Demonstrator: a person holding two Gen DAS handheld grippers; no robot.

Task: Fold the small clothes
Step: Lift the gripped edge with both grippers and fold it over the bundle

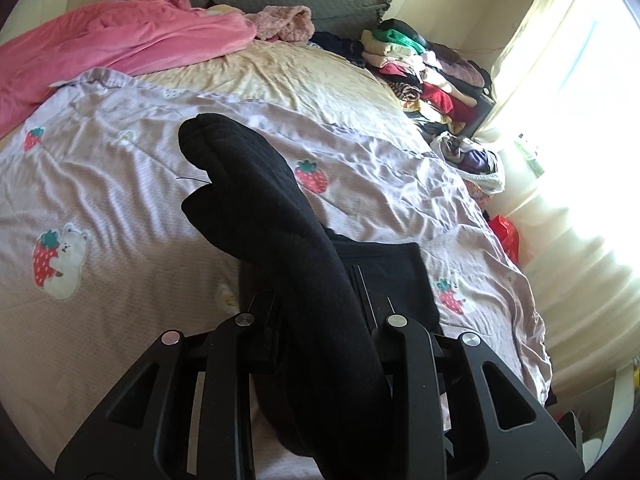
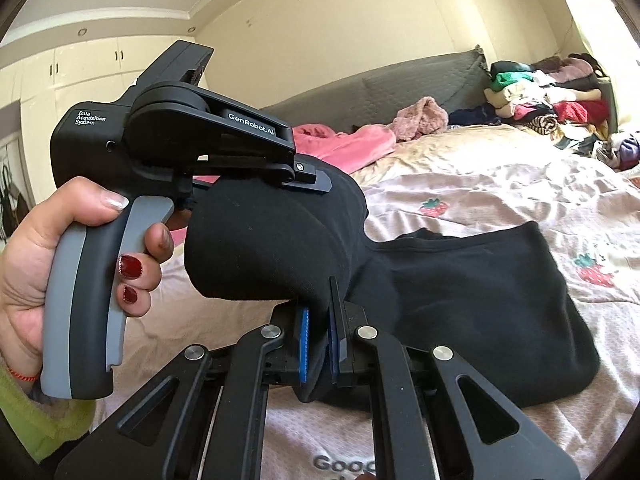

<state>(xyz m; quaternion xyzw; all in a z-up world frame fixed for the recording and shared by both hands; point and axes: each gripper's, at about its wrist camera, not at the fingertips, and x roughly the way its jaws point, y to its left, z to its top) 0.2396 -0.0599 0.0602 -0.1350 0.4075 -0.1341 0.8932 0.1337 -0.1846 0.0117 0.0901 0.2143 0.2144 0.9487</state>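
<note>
- The step in hand was judged to be a fold in progress: one end of a black fleece garment (image 2: 460,292) was raised off the bed (image 2: 500,184) by both hand-held grippers, while the rest lay on the lilac strawberry-print quilt (image 1: 120,184).
- In the right wrist view, the lifted end sat at the centre and the resting part spread toward 4 o'clock. Which kind of garment it was could not be settled.
- The right hand-held gripper (image 2: 318,344) had its blue pads pressed together on a fold of the black cloth, at 6 o'clock in its own view.
- The left hand-held gripper (image 2: 316,184) was pinching the upper edge of the same raised end; in its own view the cloth filled the gap between its fingers and stood up toward 11 o'clock.
- The person's left hand (image 2: 60,264) gripped the grey-and-black handle at 9 o'clock in the right wrist view, the trigger squeezed by the fingers, and the tool pointed toward 3 o'clock and slightly downward.
- The next move, as judged, called for carrying the held end across the resting part, both grips kept firm, edges aligned before release.
- A risk was noted: thick cloth bunching between the two grips could leave an uneven crease.
- A pink blanket (image 1: 120,40) lay at 10 o'clock and stacked clothes (image 1: 424,72) at 2 o'clock in the left wrist view, well apart from the work.
</note>
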